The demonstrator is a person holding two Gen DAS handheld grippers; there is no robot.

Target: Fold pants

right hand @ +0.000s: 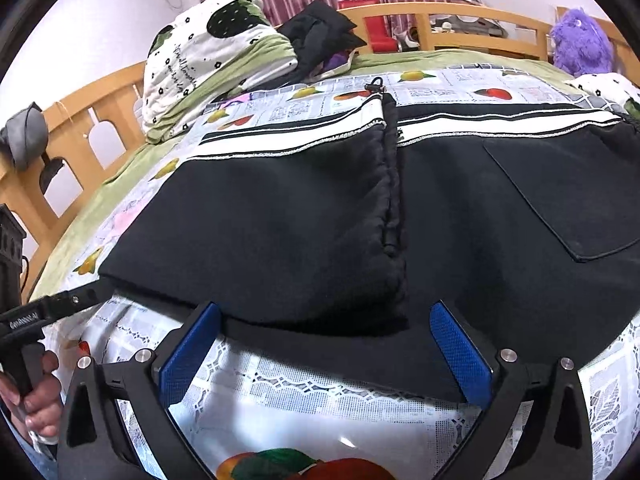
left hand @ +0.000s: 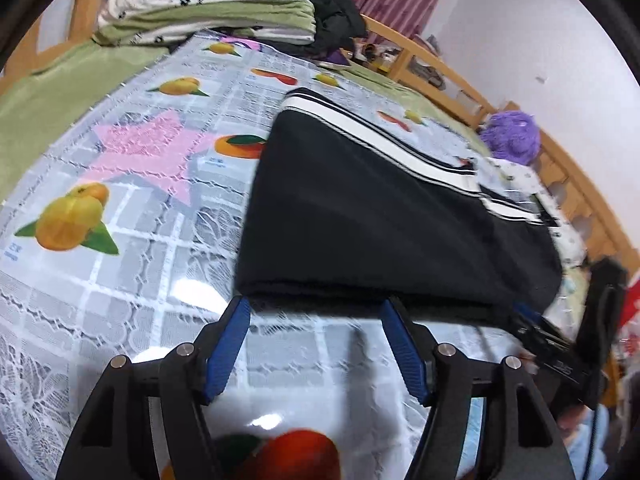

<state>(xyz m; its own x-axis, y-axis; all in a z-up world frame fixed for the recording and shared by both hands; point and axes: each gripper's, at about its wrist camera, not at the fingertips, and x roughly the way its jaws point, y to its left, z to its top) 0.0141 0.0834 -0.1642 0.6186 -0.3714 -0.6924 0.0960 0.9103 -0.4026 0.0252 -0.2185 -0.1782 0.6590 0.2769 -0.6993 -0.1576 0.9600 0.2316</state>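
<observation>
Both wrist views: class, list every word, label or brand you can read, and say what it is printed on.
"GenRobot.AI", roughly: white lettering on the left gripper, seen in the right wrist view; small, so uncertain.
Black script on the white pillow: cursive, not readable.
Fine print on the fruit-patterned table cover: too small and blurred.
White marking on the right gripper body: blurred.
The black pants: no text visible.

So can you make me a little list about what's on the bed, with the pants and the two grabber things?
pants: black pants with a white striped side band, lying flat, one end folded over onto the rest
surface: fruit-print cloth spread on a green bed
left gripper: left gripper with jaws open, at the near edge of the pants, holding nothing
right gripper: right gripper with jaws open, at the near edge of the pants, holding nothing
pocket: patch pocket facing up
nearby: purple plush toy, folded quilt, wooden bed rail
</observation>
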